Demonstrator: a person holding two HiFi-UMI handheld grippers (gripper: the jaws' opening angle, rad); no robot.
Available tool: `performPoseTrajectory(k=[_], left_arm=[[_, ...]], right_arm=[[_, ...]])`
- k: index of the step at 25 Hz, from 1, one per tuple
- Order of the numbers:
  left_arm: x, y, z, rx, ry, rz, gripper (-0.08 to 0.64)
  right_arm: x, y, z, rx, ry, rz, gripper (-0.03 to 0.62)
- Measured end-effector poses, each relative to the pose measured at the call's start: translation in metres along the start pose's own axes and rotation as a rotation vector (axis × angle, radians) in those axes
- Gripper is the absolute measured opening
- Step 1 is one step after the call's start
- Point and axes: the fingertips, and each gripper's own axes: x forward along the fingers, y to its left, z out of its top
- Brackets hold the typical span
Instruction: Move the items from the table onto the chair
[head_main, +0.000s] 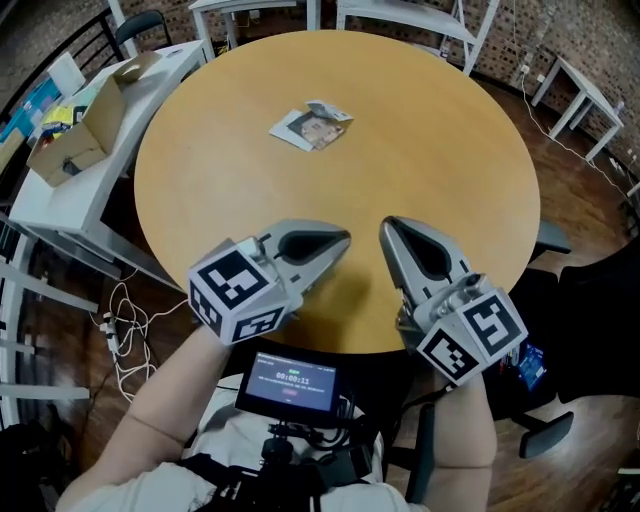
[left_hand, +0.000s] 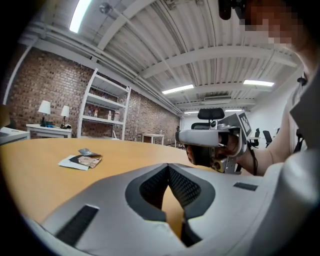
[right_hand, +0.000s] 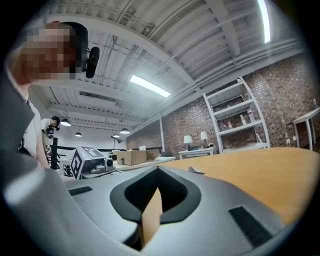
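A flat printed packet with a small torn sachet lies alone on the far half of the round wooden table; it also shows as the packet in the left gripper view and as a thin sliver, the packet, in the right gripper view. My left gripper hovers over the table's near edge, shut and empty, its tips meeting. My right gripper is beside it, also shut with nothing held. Both point roughly toward the packet, well short of it. A black chair stands at the table's right.
A white side table at the left carries an open cardboard box. White tables and shelving stand behind. Cables lie on the floor at the left. A small screen sits at my chest.
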Motion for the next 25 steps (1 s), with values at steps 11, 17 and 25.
performPoseTrajectory(k=[11,17,25], left_arm=[[-0.046,0.039,-0.007,-0.020,-0.006,0.113,0.005],[-0.056,0.047,-0.006,-0.022,-0.009,0.138,0.005],[-0.057,0.048,-0.006,-0.027,-0.012,0.140,0.005]], right_arm=[[0.053,0.031,-0.028,0.023,0.100,0.090,0.006],[0.063,0.036,-0.038,0.025,0.136,0.104,0.006],[0.067,0.033,-0.050,0.028,0.165,0.103,0.006]])
